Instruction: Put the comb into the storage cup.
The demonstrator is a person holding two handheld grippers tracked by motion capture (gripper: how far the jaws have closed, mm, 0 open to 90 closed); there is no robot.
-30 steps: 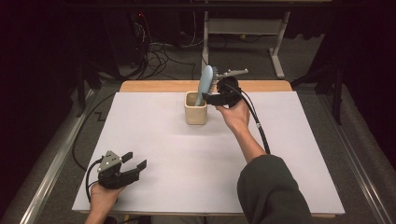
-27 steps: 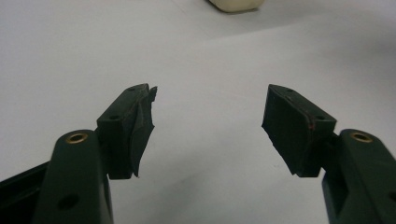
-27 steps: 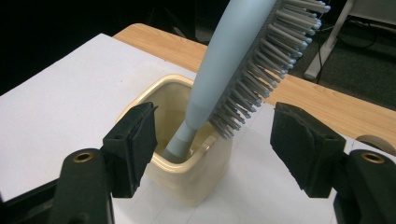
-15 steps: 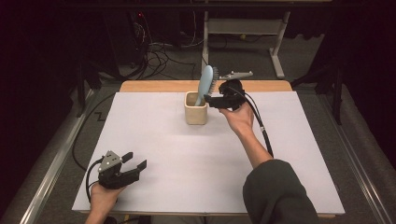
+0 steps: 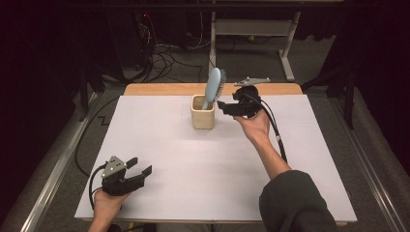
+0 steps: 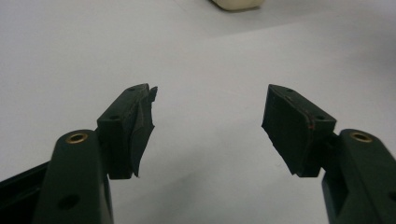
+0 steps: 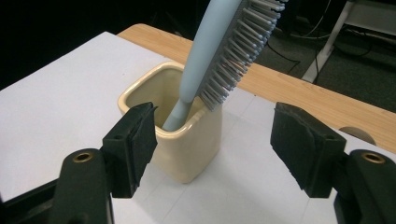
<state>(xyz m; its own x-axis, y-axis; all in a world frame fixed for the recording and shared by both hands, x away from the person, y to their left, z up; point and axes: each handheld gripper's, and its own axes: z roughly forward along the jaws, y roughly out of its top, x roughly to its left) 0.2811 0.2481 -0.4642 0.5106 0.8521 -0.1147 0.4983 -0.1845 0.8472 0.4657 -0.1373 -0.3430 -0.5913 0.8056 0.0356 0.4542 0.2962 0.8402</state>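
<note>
Two grippers: each in one of the person's hands over the white table cover point(image 5: 159, 145), both with nothing between the pads.
Left gripper point(image 5: 138, 166): nearest the person, low over the near left of the cover; jaws spread wide and empty, a resting pose that leaves the work to the other hand.
Ahead of its jaws: bare white cover, and far beyond the tips, just left of the gap's middle, the base of the cream cup point(image 6: 235, 4); well apart, so it cannot steady the cup from there.
Right gripper point(image 5: 223, 107): held about level beside the cup, jaws parted and holding nothing.
Between its jaws: in the right gripper view the cup's nearer corner point(image 7: 187, 140) sits just inside the left pad point(image 7: 133, 140), with open space before the right pad point(image 7: 299, 144); no pad presses on anything that I can see.
Hairbrush point(image 7: 219, 51): handle down inside the cup, head rising above the jaws and leaning towards the right gripper, bristles facing the right pad; the cup wall props it upright.
Likely reason: the gap seems sized for the brush stem rather than the cup, judging by the line of approach.
Beyond the jaws: bare wooden table edge point(image 7: 299, 93), then dark floor with cables.
</note>
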